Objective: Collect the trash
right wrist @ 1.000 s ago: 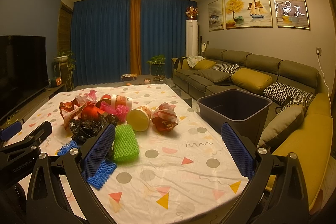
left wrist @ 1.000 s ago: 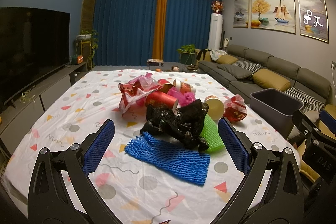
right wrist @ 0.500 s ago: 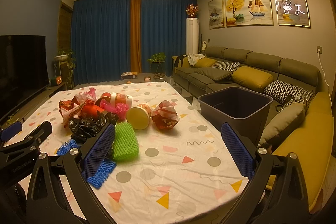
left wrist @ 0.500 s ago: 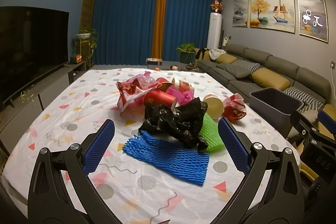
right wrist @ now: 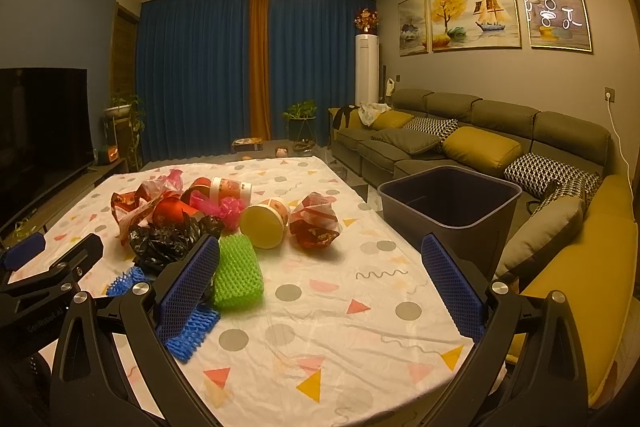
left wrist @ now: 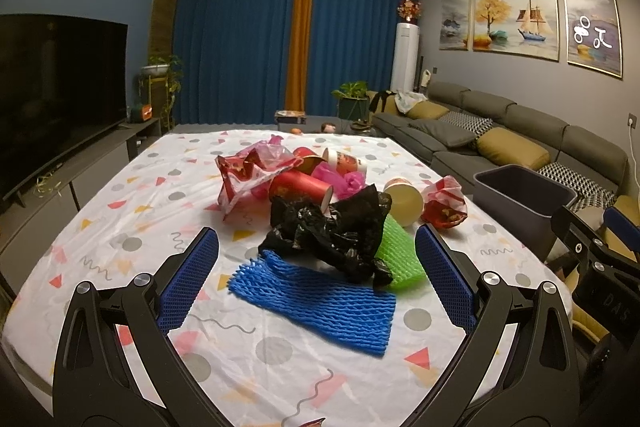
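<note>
A: Starting at the left, what lies on the table [left wrist: 120,211]?

B: A crumpled red and pink wrapper [left wrist: 248,173], then a red tube [left wrist: 300,187] on its side with a pink bag [right wrist: 218,207] behind it. Cups [right wrist: 230,189] sit at the back of the heap; how many, I cannot tell, since they overlap.

A: And in the middle?

B: A black plastic bag [left wrist: 332,231] lies on the blue foam net [left wrist: 320,295] and covers part of the green foam net [right wrist: 236,273]. In the right wrist view most of the blue net is hidden behind a finger.

A: Further right?

B: A yellow-lidded cup [right wrist: 266,223] on its side, touching a crumpled red wrapper [right wrist: 314,225]. Beyond the table edge stands the dark bin [right wrist: 448,211], beside the sofa [right wrist: 460,143]; its lower part is cut off by the table.

A: The tongs?

B: The left gripper [left wrist: 316,275] is spread wide, holding nothing, low over the blue net. The right gripper [right wrist: 320,279] is likewise spread and empty, above bare cloth near the green net.
</note>
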Action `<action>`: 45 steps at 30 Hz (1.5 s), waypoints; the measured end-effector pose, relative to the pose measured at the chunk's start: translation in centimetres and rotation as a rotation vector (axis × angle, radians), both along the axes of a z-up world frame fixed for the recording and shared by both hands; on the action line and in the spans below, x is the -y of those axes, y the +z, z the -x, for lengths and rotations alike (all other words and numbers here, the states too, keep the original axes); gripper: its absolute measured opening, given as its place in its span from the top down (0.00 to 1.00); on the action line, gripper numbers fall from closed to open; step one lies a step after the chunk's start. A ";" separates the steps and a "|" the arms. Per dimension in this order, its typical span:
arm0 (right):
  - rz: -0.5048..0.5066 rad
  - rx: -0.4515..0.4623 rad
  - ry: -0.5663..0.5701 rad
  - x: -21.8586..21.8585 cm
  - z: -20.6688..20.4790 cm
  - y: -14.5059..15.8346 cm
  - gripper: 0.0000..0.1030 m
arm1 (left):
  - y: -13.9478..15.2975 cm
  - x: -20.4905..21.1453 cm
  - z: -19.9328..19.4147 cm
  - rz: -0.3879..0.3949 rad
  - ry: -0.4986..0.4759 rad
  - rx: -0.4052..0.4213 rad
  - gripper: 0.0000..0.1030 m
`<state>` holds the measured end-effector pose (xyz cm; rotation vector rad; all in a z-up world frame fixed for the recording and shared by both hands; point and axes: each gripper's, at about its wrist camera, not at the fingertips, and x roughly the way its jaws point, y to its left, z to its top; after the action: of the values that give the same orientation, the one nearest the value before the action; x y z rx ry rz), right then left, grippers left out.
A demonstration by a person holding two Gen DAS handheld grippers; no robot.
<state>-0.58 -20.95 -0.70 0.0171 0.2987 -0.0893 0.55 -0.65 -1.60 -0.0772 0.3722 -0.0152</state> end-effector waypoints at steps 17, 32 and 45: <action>-0.025 -0.036 0.000 1.0 -2.4 -1.4 0.05 | -1.3 0.5 -2.2 -0.017 -0.019 -0.017 0.06; -0.042 -0.082 -0.004 2.1 -5.8 -2.9 0.13 | -2.8 4.1 -9.4 -0.053 -0.137 -0.085 0.27; -0.046 -0.128 0.065 1.2 -8.5 -4.0 0.27 | -4.8 4.7 -14.2 0.009 -0.232 -0.219 0.99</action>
<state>7.91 -22.13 -4.74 0.0476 0.4292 -0.0191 14.76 -5.38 -6.37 -0.0448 0.5984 -0.2390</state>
